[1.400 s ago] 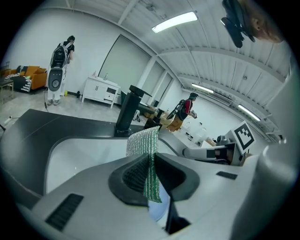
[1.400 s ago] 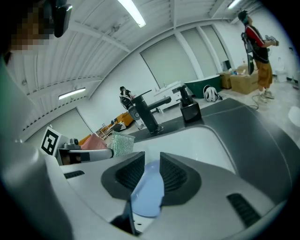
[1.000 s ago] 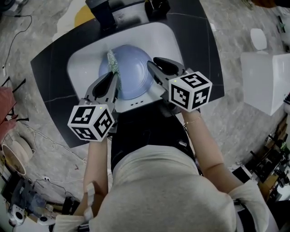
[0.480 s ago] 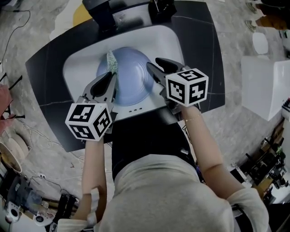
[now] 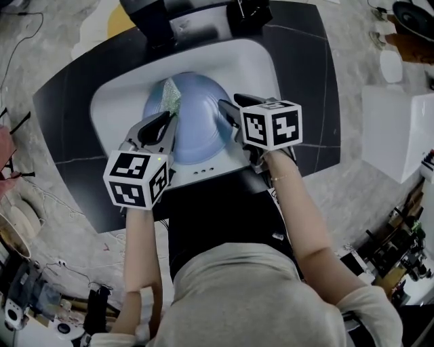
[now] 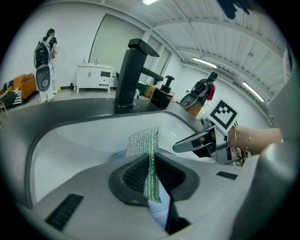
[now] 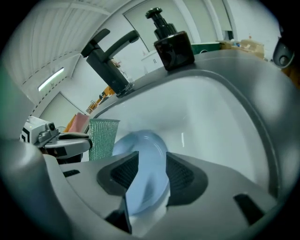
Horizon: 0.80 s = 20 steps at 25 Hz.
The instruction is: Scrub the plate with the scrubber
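Roughly: setup done, actual scrubbing not visibly begun. Got the blue plate (image 5: 196, 118) down in the white sink (image 5: 115, 101), tipped up on edge rather than lying flat, going by the right gripper view. Have the left gripper (image 6: 151, 178) clamped on the green mesh scrubber (image 5: 169, 95), pinched upright between the pads with its top poking out by the plate's left edge; touching or just beside, can't tell. Just been opening the jaws of the right gripper (image 7: 151, 176): spread wide now with the plate rim between them, not pinching it as far as can be told, so reads as letting go. Seeing no water from the black faucet (image 5: 152, 17) and no suds anywhere. Left to do, by judgement: steady the plate again or let it settle, bring the scrubber onto its face, work across, likely flip for the back. Counting: one plate, one scrubber, two grippers, one sink, one faucet, one black soap pump (image 5: 247, 10).
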Tool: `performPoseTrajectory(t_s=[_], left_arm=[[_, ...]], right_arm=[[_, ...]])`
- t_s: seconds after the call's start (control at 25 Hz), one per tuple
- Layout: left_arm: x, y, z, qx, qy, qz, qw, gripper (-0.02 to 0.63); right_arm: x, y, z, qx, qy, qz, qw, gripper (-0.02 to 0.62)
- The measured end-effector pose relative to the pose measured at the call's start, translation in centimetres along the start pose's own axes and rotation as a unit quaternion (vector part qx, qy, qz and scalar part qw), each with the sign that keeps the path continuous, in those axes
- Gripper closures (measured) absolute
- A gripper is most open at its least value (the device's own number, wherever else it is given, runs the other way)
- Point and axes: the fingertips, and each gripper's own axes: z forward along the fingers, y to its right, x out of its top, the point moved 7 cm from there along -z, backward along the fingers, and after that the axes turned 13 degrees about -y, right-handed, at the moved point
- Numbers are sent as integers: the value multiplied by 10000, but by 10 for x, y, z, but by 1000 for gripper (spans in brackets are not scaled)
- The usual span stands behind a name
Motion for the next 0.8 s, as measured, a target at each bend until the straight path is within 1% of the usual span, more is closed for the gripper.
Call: performPoseTrajectory(t_s=[0.2,0.32,0.4,0.56,0.76,0.8], left_arm=[[-9,2,10,-5,-355,267,9990,548],[-13,2,14,55,-567,503,9971,548],[-16,2,17,77,-675,612,9958,548],[-21,0,20,-50,-767,623,9951,548],[-27,-2,24,-144,-875,647,9940,548],[-28,-2,25,-151,-898,653,9937,548]], right_arm=[[-7,5,10,97,-126,261,9995,385],[-11,9,16,13,-258,338,9991,383],[-13,10,20,-36,-352,351,9988,394],[-15,11,24,-62,-409,276,9988,393],[-16,15,28,-175,-508,267,9982,445],[-17,15,30,-200,-536,264,9980,445]])
